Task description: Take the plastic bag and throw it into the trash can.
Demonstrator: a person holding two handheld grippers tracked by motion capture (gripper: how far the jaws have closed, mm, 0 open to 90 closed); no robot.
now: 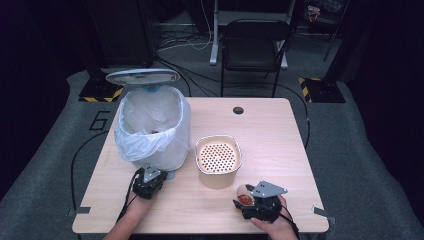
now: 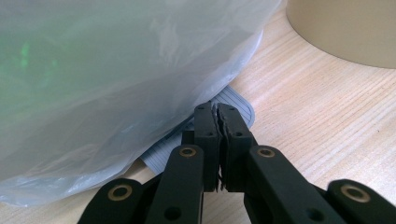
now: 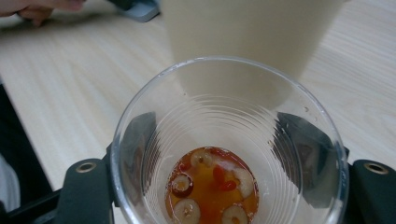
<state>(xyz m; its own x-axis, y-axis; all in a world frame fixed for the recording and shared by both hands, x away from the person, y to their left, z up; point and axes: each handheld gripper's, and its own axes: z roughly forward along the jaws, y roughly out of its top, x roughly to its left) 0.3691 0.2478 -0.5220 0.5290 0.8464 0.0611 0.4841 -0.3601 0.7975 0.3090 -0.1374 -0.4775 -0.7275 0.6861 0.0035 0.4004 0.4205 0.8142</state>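
A white-bagged pedal bin (image 1: 152, 127) stands at the table's left with its lid (image 1: 142, 76) raised. My left gripper (image 1: 152, 175) (image 2: 217, 109) is shut with nothing between the jaws. Its tips lie on the bin's grey ribbed pedal (image 2: 240, 105) under the bag (image 2: 102, 79). At the front right my right gripper (image 1: 244, 198) (image 3: 224, 140) is shut on a clear plastic cup (image 1: 243, 194) (image 3: 140, 102), one jaw against each side wall. In the cup lies a little orange liquid with red berries and sliced fruit (image 3: 212, 186).
A beige tub (image 1: 218, 160) (image 2: 345, 28) (image 3: 247, 32) with a perforated strainer insert stands mid-table, just beyond the cup. A cable hole (image 1: 238, 110) sits at the table's far edge. A black chair (image 1: 255, 47) stands behind the table.
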